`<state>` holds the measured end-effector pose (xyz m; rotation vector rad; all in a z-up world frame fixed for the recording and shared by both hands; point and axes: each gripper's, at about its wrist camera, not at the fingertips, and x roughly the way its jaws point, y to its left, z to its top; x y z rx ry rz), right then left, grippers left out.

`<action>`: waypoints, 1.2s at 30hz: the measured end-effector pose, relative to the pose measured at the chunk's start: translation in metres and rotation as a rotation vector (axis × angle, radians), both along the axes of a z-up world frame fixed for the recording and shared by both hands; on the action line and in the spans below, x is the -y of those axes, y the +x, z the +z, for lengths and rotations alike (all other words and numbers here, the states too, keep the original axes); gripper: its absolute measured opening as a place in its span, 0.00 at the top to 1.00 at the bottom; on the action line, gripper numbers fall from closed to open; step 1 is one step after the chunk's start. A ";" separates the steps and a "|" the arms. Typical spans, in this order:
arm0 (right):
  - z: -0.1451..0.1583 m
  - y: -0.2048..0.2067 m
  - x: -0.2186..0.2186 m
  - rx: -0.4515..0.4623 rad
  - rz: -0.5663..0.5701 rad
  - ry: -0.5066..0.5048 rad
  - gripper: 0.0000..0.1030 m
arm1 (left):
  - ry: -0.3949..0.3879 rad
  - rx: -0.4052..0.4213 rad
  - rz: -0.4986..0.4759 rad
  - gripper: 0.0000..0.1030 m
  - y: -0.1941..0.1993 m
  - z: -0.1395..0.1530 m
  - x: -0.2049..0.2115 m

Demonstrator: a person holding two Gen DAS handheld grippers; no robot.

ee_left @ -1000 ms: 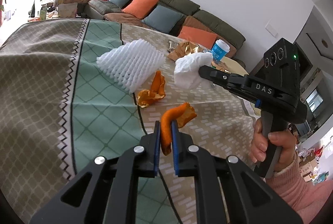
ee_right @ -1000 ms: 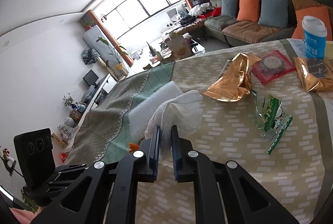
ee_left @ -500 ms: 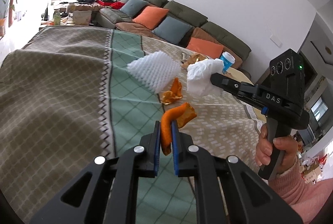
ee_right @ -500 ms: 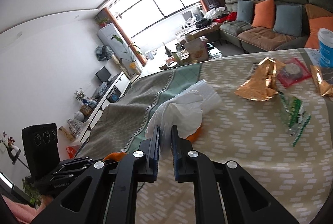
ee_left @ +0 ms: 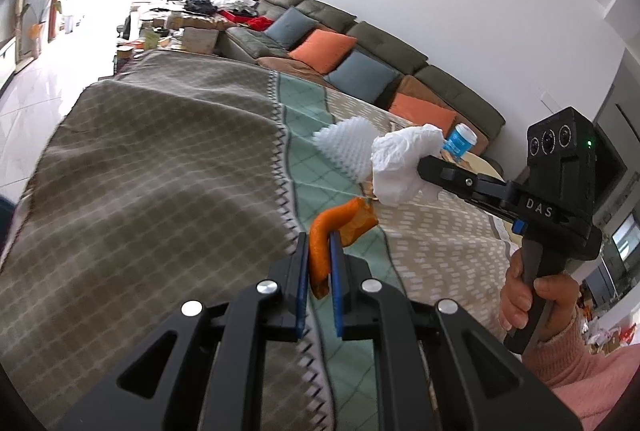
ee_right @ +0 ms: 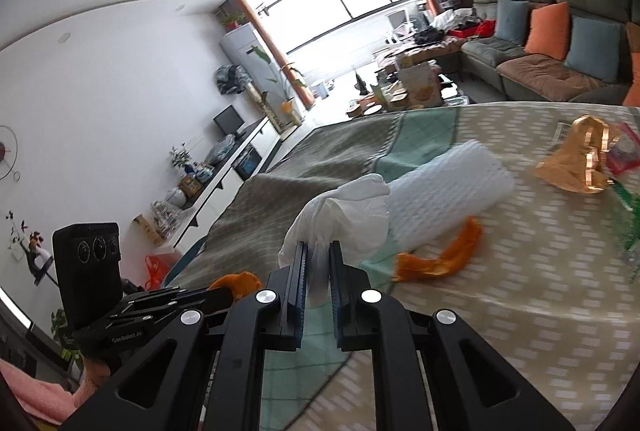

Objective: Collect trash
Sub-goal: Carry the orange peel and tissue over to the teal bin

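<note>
Left gripper (ee_left: 319, 263) clamped narrow on a curled orange peel strip (ee_left: 326, 231), held above the patterned green-and-beige tablecloth (ee_left: 160, 167). Right gripper (ee_right: 319, 273) pinched on a crumpled white tissue wad (ee_right: 340, 215), also off the table. On the cloth: white ridged foam sheet (ee_right: 448, 187), second orange peel piece (ee_right: 440, 255), gold foil wrapper (ee_right: 576, 167).

Patterned tablecloth (ee_right: 520, 271) — foam sheet (ee_right: 448, 199), orange peel (ee_right: 440, 259)

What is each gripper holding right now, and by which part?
Left gripper: the orange peel, pinched at one end. Right gripper: the crumpled white tissue, pinched at its bunched lower edge.
</note>
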<state>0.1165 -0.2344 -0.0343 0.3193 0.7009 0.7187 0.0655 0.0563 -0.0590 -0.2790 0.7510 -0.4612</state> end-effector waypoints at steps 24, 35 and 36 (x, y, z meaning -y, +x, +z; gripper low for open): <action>0.007 0.006 -0.119 0.017 0.275 -0.032 0.89 | -0.010 0.023 0.298 0.89 -0.050 0.006 -0.124; 0.011 0.002 -0.169 0.027 0.388 -0.047 0.89 | 0.000 0.031 0.422 0.89 -0.066 0.010 -0.171; 0.011 0.002 -0.173 0.028 0.396 -0.049 0.89 | 0.002 0.032 0.434 0.89 -0.067 0.010 -0.175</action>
